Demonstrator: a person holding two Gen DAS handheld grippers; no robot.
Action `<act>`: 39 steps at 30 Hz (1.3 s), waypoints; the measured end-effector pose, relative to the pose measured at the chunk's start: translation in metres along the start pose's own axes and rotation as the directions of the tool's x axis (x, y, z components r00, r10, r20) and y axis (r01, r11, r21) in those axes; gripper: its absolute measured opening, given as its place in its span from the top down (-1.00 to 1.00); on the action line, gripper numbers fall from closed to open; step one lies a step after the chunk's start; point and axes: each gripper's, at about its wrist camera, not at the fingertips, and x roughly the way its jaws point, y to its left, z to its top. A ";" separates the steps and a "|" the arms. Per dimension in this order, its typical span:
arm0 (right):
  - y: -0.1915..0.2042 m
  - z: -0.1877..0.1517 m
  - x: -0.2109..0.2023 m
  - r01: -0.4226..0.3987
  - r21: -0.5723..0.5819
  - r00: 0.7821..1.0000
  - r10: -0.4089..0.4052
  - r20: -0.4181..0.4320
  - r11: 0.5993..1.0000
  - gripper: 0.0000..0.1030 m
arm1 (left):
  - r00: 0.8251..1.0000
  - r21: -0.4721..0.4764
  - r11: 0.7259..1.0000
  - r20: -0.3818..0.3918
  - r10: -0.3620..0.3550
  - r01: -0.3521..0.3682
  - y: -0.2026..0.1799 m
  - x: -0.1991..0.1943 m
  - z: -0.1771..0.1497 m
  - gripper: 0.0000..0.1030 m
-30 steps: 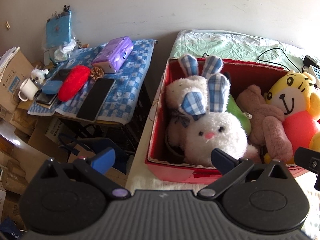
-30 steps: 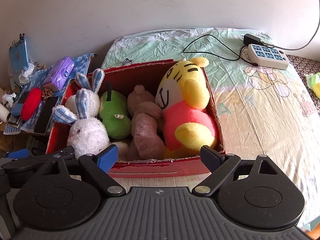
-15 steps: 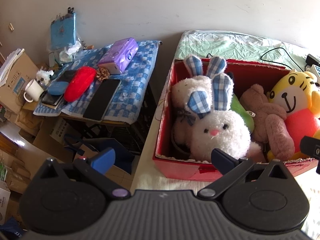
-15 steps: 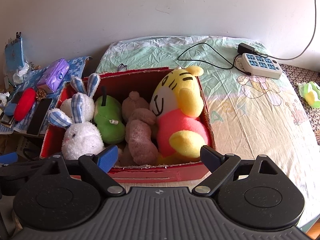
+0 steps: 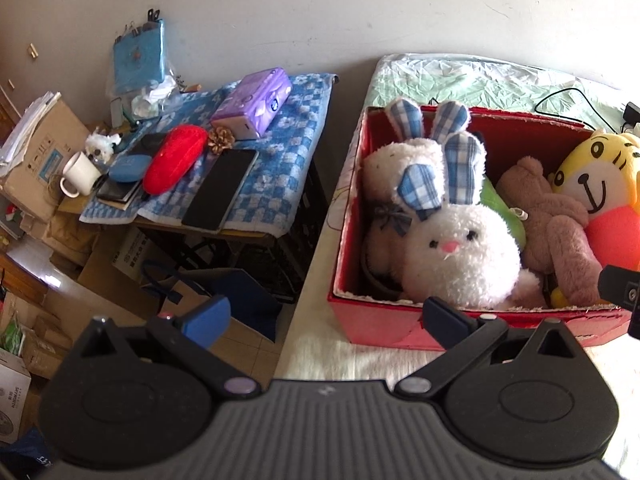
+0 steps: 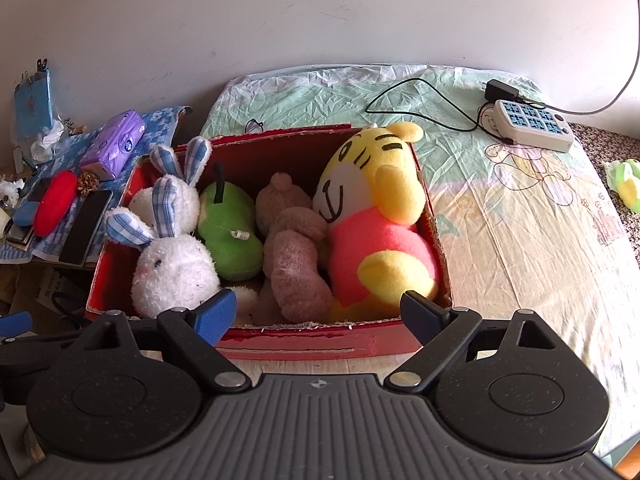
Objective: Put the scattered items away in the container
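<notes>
A red cardboard box (image 6: 312,344) (image 5: 376,324) sits on the bed. Inside lie two white rabbits with blue checked ears (image 6: 168,268) (image 5: 456,256), a green plush (image 6: 230,228), a brown bear (image 6: 294,256) (image 5: 552,216) and a yellow tiger in pink (image 6: 376,224) (image 5: 600,200). My right gripper (image 6: 318,314) stands open just before the box's near wall, nothing between its fingers. My left gripper (image 5: 324,314) is open too, off the box's near left corner at the bed's edge. A small green-yellow toy (image 6: 626,182) lies at the bed's far right.
A white power strip (image 6: 532,126) with a black cable lies on the bed sheet (image 6: 520,220) behind the box. Left of the bed, a side table with a blue checked cloth (image 5: 276,168) holds a purple pack (image 5: 256,104), red case, phone and mug. Cardboard boxes crowd the floor.
Both grippers have drawn back and up from the box, so the box looks smaller and lower. More of the bed's right side, with the small green toy, has come into view.
</notes>
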 end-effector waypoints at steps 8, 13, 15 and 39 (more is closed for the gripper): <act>-0.003 -0.002 0.000 -0.006 0.007 1.000 0.006 -0.006 1.000 -0.77 | 1.000 0.002 1.000 -0.004 0.000 0.000 -0.002 -0.001 -0.001 -0.98; -0.006 -0.004 -0.001 -0.013 0.018 1.000 0.013 -0.005 1.000 -0.77 | 1.000 0.006 1.000 -0.003 0.001 -0.001 -0.004 -0.003 -0.002 -0.98; -0.007 -0.005 -0.002 -0.015 0.018 1.000 0.016 -0.004 1.000 -0.77 | 1.000 0.008 1.000 0.000 0.000 0.000 -0.004 -0.003 -0.002 -0.98; -0.006 -0.008 -0.003 0.056 -0.017 0.997 -0.055 0.046 0.998 -0.77 | 0.998 -0.005 0.999 0.045 -0.051 0.051 -0.002 -0.003 -0.002 -0.98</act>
